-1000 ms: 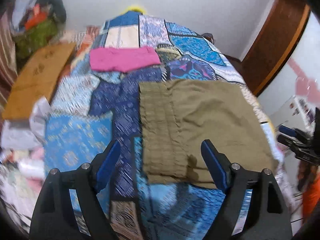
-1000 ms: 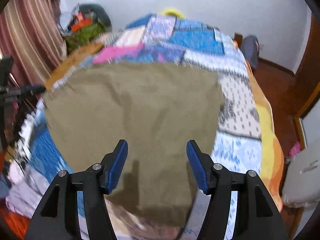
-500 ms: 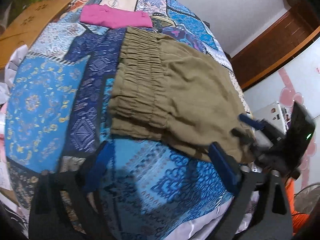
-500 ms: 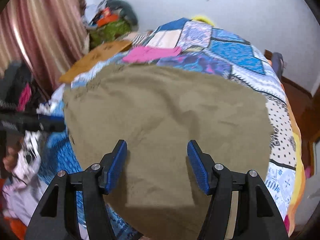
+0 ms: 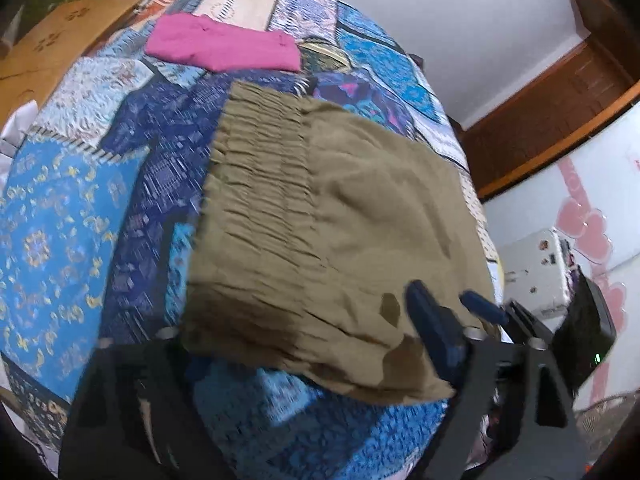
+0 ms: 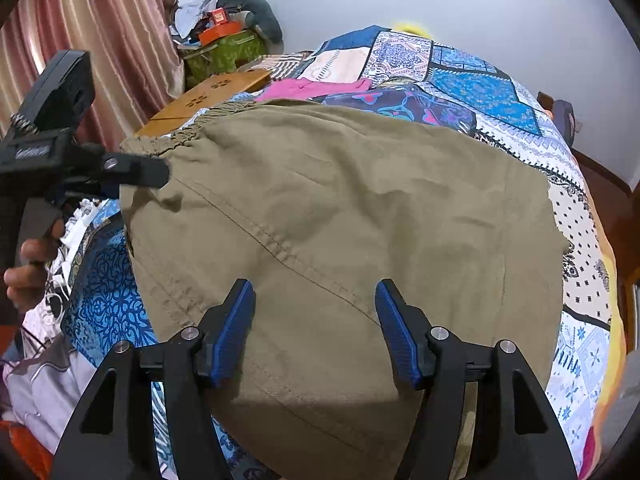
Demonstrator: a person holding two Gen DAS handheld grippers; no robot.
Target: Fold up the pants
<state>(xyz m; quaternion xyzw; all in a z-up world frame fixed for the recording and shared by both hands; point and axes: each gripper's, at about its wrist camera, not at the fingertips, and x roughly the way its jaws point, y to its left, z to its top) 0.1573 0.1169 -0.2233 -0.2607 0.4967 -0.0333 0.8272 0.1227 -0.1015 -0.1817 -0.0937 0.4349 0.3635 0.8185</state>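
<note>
We have dropped our left gripper (image 5: pixel 304 356) onto the near corner of the olive pants (image 5: pixel 340 232) flat on the bed (image 5: pixel 60 220), fingers closing around fabric, while our right gripper (image 6: pixel 316 332) hovers open, ready for another fold.

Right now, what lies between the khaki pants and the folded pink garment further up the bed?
Only bare patchwork bedspread: a dark blue strip separates the khaki pants from the pink garment, seen in the left wrist view.

We see right gripper (image 6: pixel 314 330): black angular frame, blue ribbed pads (image 6: pixel 234 330), silver screw heads along arms. Left gripper (image 5: pixel 304 344): same black frame, blue pads (blurred); black body carries white lettering, bare hand (image 6: pixel 30 268) beneath.
</note>
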